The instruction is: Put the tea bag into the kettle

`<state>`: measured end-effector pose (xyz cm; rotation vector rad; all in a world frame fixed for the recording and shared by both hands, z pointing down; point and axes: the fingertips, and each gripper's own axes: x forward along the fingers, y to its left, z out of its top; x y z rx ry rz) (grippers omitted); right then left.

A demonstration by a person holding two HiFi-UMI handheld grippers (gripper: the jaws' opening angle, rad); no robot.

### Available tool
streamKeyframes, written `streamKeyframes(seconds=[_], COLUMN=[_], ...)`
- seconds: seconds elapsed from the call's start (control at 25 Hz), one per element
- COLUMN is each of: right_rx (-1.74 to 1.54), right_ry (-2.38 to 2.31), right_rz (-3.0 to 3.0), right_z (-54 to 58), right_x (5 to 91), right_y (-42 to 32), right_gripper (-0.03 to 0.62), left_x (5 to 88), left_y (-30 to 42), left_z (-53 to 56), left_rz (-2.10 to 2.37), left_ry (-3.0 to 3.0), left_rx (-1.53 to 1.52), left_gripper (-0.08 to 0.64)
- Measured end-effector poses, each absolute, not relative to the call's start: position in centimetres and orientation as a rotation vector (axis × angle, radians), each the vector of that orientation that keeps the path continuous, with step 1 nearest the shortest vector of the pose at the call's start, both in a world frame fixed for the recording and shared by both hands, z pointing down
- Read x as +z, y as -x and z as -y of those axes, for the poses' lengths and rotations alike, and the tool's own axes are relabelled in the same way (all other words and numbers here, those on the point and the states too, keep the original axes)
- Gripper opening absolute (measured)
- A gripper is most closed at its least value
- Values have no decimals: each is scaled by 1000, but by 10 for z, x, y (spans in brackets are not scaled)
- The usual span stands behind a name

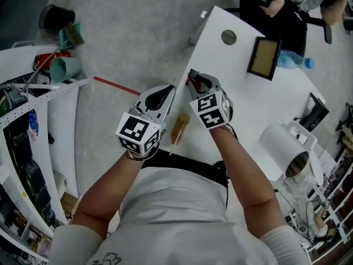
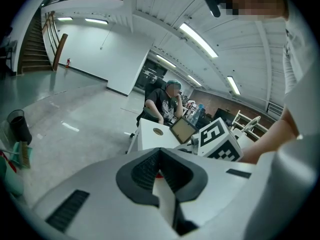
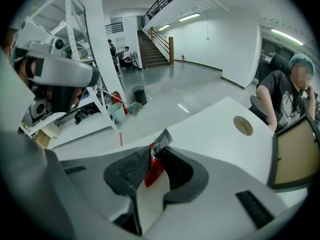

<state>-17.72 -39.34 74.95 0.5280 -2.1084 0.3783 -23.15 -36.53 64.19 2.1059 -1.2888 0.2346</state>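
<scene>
At the table's (image 1: 259, 109) near left edge, the left gripper (image 1: 171, 89) is held with jaws pressed together, nothing seen gripped. Just beside it, the red tea bag (image 3: 153, 171) is pinched upright between the right gripper's (image 3: 159, 152) partly closed jaws. Farther along, a framed board (image 1: 265, 57) is seen

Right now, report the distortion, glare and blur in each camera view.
Head view: dim, even light, sharp throughout, the white table brightest. Left gripper view: fisheye bends the ceiling lights; black corners. Right gripper view: same bending, glare streaks on the floor, the tea bag sharp between the jaws.
</scene>
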Motion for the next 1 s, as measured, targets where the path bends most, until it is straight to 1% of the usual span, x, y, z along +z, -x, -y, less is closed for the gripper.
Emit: streamKeyframes(seconds=[0.4, 0.88, 1.0], right_rx=[458, 412, 462], right_ry=[-552, -706, -764], right_rz=[2142, 2226, 2251], right_z=[383, 372, 365], right_x=[736, 651, 632], right_y=[174, 144, 135], right_gripper=[69, 66, 66], left_x=[629, 570, 552], left_y=[242, 213, 203], left_z=[357, 353, 349], left_rz=[1319, 1252, 1220], left_ry=[-2130, -2286, -2337], left_rx=[231, 200, 189], left_gripper=[9, 9, 9])
